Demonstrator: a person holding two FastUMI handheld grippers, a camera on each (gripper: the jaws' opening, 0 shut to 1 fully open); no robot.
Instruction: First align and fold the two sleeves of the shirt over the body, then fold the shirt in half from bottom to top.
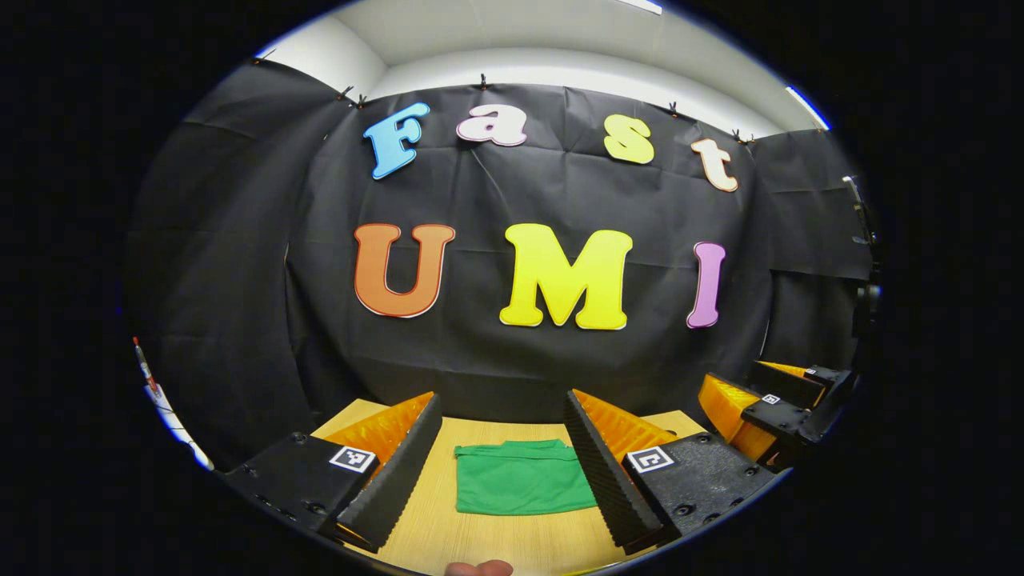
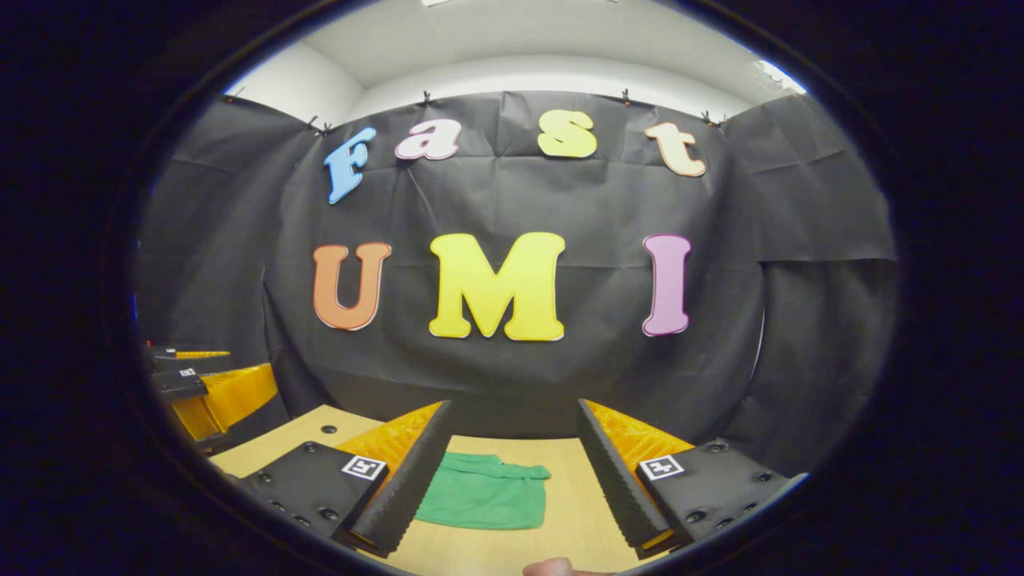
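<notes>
In the left gripper view, the left tongs (image 1: 502, 460) stand wide apart above the bench (image 1: 496, 540), gripping nothing. The green shirt (image 1: 522, 478) lies folded flat on the bench between their fingers, apparently untouched. The right tongs (image 1: 768, 416) show off to the right.

In the right gripper view, the right tongs (image 2: 516, 468) gape empty too. The shirt (image 2: 484, 500) lies flat near their left finger, and the left tongs (image 2: 200, 384) show at far left.
</notes>
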